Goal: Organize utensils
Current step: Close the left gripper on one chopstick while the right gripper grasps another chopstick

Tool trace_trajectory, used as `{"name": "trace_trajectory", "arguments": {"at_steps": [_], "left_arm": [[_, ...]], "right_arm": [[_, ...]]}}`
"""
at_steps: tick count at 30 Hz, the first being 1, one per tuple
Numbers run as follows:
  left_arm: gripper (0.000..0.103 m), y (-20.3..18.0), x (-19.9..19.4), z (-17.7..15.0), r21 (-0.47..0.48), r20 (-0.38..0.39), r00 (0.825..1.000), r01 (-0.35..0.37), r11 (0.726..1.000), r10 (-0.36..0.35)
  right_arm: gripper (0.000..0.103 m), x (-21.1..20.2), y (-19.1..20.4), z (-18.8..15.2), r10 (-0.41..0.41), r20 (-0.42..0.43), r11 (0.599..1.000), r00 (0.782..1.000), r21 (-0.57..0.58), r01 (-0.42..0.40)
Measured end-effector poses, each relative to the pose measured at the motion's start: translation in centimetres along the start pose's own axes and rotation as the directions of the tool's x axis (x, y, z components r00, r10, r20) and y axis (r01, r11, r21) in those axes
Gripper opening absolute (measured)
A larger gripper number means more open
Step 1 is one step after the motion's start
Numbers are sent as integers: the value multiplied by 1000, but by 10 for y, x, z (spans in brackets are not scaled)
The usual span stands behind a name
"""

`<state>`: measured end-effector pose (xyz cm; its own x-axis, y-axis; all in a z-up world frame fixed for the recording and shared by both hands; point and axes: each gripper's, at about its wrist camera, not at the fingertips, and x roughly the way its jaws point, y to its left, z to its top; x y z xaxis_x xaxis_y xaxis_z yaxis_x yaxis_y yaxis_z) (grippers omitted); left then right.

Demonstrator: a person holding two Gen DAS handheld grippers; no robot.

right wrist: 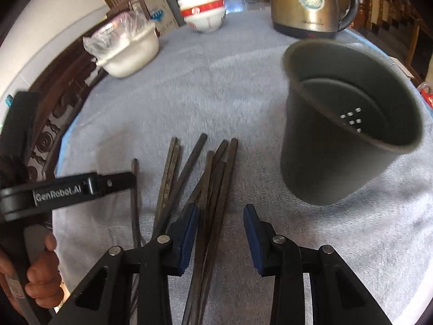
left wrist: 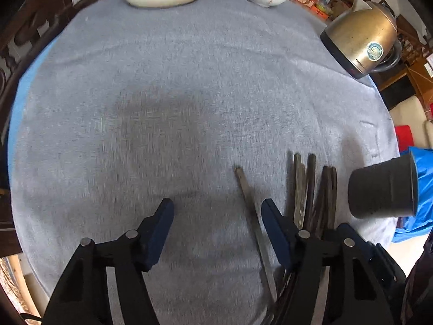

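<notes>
While my left fingers (left wrist: 217, 211) are hanging spread and empty over the grey-clothed worktop (left wrist: 189, 94), one loose chopstick (left wrist: 250, 205) is lying between them, my right fingers (right wrist: 220, 214) are gaping apart over the chopstick bundle (right wrist: 213, 189), dark holder cup (right wrist: 343, 135) standing just beside on the right.

A bundle of chopsticks (right wrist: 213, 178) lies near on the worktop (right wrist: 216, 81), with a single chopstick (right wrist: 134, 189) apart to its left. The holder cup (right wrist: 346, 135) stands just right of the bundle (upright, as far as shows). Far back sit the lidded pot (right wrist: 127, 51) left, bowl (right wrist: 203, 13) centre, kettle (right wrist: 308, 2) right.
</notes>
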<state>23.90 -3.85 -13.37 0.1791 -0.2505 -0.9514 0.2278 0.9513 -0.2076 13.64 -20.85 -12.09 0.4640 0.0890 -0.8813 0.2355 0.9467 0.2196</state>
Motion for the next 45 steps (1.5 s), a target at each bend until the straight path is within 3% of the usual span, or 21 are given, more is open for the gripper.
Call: {"name": "trace_trajectory", "arguments": {"at_steps": [2, 3, 6, 8, 17, 21, 23, 26, 27, 30, 32, 33, 34, 36, 40, 45], "left_arm": [[64, -4, 1, 1, 18, 0, 1000, -17, 1000, 17], [56, -6, 1, 1, 19, 2, 1000, -25, 999, 25], [20, -9, 0, 4, 25, 3, 1000, 19, 1000, -19], [7, -11, 0, 3, 29, 2, 999, 36, 999, -36], [5, 0, -11, -9, 49, 47, 999, 4, 999, -6], [5, 12, -13, -8, -6, 23, 998, 61, 998, -60], [12, 18, -18, -8, -49, 17, 995, 100, 994, -99], [42, 14, -21, -4, -63, 26, 992, 125, 990, -123], [48, 11, -22, -3, -61, 30, 992, 124, 990, -122], [48, -3, -18, 1, -33, 18, 992, 122, 992, -121], [48, -8, -11, 3, -19, -2, 997, 76, 997, -76], [37, -9, -6, 5, -19, -17, 998, 58, 998, -58], [20, -10, 0, 6, -21, -34, 998, 52, 998, -52], [10, -18, 4, 9, 7, -6, 1000, 26, 1000, -26], [9, -24, 7, 11, 23, 9, 1000, 26, 999, -26], [6, -18, -19, 8, 29, 85, 996, 20, 999, -22]], "right_arm": [[25, 5, 3, 1, -17, -4, 1000, 1000, -6, 17], [24, 4, 3, 1, -23, -2, 1000, 1000, -13, 23], [22, -1, 1, 0, 4, 14, 1000, 1000, -1, -4], [13, -8, -2, -2, 41, 28, 999, 999, 6, -42], [12, -34, -27, -15, 123, 69, 990, 990, 64, -128], [12, -48, -30, -21, 176, 111, 980, 978, 71, -184], [13, -54, -32, -25, 208, 127, 973, 970, 78, -219], [13, -62, -33, -26, 257, 142, 959, 956, 82, -270], [13, -64, -34, -27, 275, 147, 953, 950, 86, -290], [13, -70, -42, -29, 361, 146, 918, 921, 118, -378], [13, -68, -46, -29, 402, 146, 895, 904, 146, -421], [13, -67, -49, -31, 414, 149, 887, 898, 156, -435], [13, -67, -51, -32, 426, 151, 879, 892, 167, -447], [13, -66, -55, -35, 442, 155, 868, 883, 175, -465], [15, -66, -58, -38, 472, 157, 851, 868, 177, -495], [16, -68, -62, -40, 432, 151, 877, 889, 159, -453]]}}
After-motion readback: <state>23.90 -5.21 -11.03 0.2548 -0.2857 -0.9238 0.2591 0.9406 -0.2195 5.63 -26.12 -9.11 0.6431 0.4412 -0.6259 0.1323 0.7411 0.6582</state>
